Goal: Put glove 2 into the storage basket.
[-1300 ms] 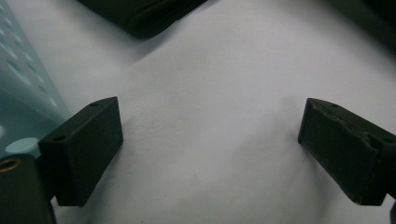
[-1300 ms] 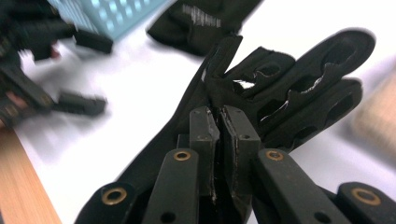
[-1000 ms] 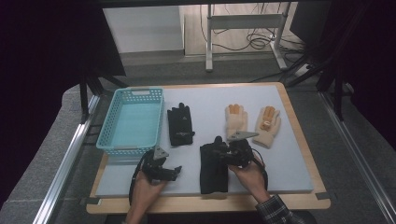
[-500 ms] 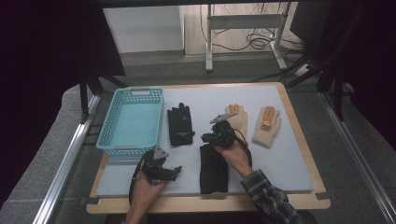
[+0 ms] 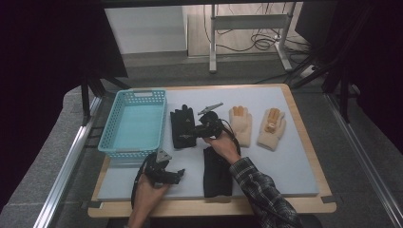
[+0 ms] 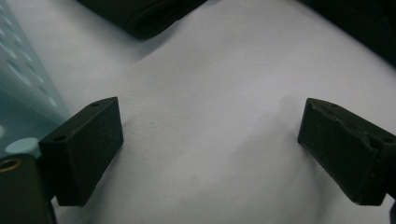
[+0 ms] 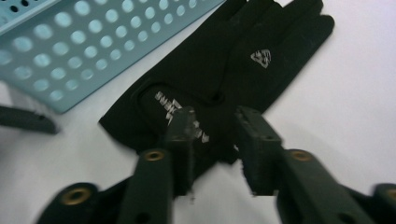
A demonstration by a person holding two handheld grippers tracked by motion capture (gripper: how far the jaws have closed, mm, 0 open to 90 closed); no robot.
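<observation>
Camera layout: one overhead, two gripper-mounted close-ups

The high view looks forward and down; both gripper views sit close, sharing the black glove (image 5: 182, 127) (image 7: 219, 79) and basket (image 5: 133, 122) (image 7: 84, 42).

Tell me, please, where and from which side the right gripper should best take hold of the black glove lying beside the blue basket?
Probably the cuff edge of the black glove, from above on the near side. It lies flat, fingers away, and the right gripper already straddles that edge.

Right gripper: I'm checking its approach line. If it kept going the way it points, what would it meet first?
Probably the black glove beside the blue basket; the right gripper hovers at its cuff, jaws parted.
</observation>
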